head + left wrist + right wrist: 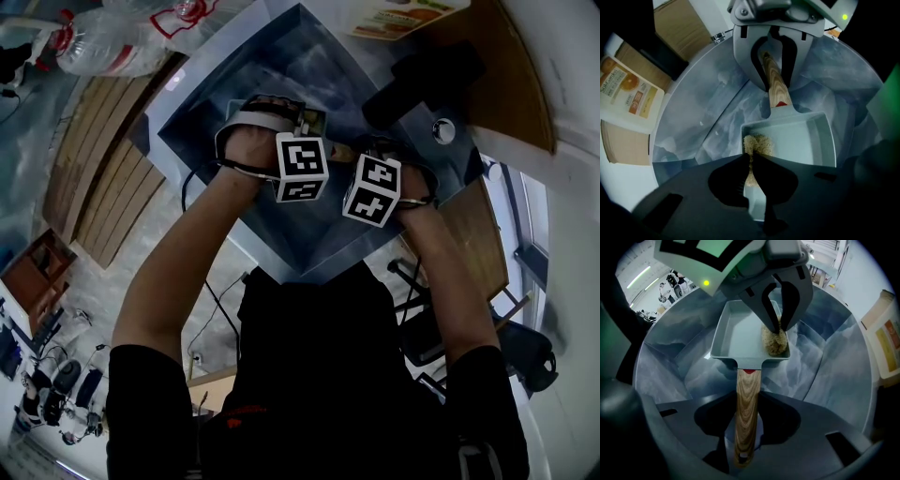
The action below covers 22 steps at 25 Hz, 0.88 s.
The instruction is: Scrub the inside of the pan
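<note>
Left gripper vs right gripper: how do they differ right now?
The left gripper pinches a tan sponge; the right gripper clamps the wooden handle of the pan. The left gripper's tips reach inside the pan; the right gripper stays outside it, on the handle. The left jaws are nearly together; the right jaws stand wider. Both are shut on something, over the sink.

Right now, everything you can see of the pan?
Shallow rectangular pan, pale grey, metal-looking, low straight walls, wood-grain handle with a red patch at the joint. It sits inside the steel sink, open side up; whether it rests on the bottom is unclear. The right tongs clamp the handle; the left tongs hold a tan scrubber in one corner.
</note>
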Each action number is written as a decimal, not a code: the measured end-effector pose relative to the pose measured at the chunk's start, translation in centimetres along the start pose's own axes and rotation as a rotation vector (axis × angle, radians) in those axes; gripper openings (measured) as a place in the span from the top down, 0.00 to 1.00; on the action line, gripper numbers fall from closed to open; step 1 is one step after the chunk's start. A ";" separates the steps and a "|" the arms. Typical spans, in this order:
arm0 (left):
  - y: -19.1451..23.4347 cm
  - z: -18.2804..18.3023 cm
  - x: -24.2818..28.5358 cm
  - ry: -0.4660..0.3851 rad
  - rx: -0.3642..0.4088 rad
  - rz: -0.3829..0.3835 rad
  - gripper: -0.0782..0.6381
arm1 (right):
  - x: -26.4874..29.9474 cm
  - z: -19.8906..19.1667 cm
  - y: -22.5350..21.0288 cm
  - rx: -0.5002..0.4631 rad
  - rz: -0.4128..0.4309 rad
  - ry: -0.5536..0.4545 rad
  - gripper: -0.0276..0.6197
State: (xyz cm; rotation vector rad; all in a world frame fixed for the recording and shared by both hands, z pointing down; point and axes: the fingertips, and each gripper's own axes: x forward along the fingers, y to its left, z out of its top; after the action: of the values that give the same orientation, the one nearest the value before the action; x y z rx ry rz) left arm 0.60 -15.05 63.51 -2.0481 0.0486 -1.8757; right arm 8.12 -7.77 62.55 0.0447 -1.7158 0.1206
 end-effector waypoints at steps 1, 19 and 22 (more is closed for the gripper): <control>-0.1 -0.6 0.0 0.013 0.003 -0.003 0.84 | 0.0 0.0 0.0 0.002 0.001 0.001 0.73; -1.5 -6.7 -1.3 0.087 -0.055 -0.084 0.84 | 0.0 0.3 -0.3 0.004 -0.007 0.040 0.73; -2.0 -4.2 -2.2 0.053 -0.040 -0.085 0.84 | 0.1 0.2 -0.3 0.005 -0.008 0.034 0.73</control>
State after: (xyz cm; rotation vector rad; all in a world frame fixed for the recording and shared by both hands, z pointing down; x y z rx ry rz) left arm -4.16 -13.64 62.15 -2.0568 0.0130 -1.9951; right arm 7.91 -8.05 62.60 0.0528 -1.6815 0.1196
